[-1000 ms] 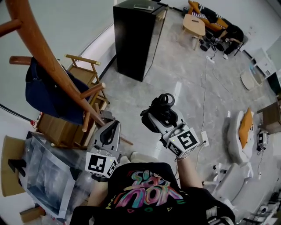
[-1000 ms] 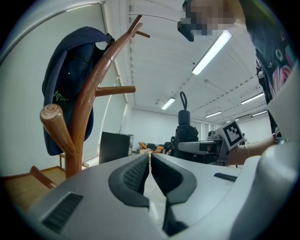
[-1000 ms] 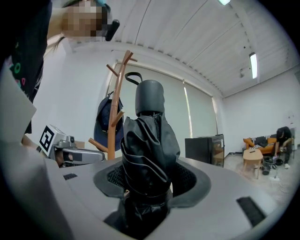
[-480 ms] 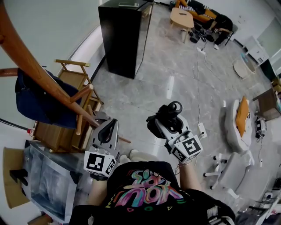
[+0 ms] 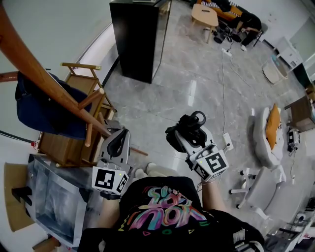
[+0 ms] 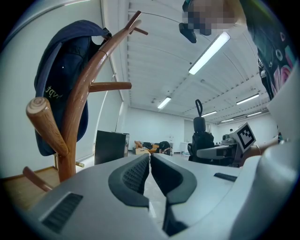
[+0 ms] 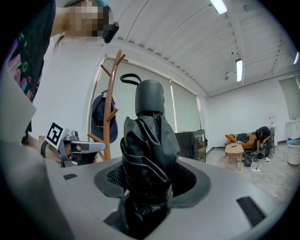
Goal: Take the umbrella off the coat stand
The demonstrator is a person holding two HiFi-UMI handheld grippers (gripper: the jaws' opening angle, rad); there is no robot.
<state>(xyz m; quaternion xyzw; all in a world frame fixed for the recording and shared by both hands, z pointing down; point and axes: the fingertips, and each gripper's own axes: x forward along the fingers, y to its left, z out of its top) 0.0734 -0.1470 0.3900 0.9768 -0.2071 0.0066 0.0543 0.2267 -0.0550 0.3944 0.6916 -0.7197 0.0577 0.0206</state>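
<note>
A folded black umbrella (image 5: 185, 129) with a wrist loop stands upright between the jaws of my right gripper (image 5: 189, 135), which is shut on it. In the right gripper view the umbrella (image 7: 149, 136) fills the gap of the right gripper (image 7: 150, 176). The wooden coat stand (image 5: 47, 74) rises at the left, apart from the umbrella, with a dark blue cap (image 6: 61, 79) hanging on its pegs. My left gripper (image 5: 117, 143) stays beside the stand's base, jaws shut on nothing. The left gripper view shows the coat stand (image 6: 80, 108) at the left.
A tall black cabinet (image 5: 139, 39) stands behind. A wooden folding chair (image 5: 81, 91) and a clear plastic box (image 5: 49, 202) sit by the stand. White chairs (image 5: 263, 142), a floor cable with power strip (image 5: 227, 142) and a low table (image 5: 204, 14) lie to the right.
The right gripper has carried the umbrella a little farther right of the coat stand and slightly lower, then settled. The left gripper has stayed put.
</note>
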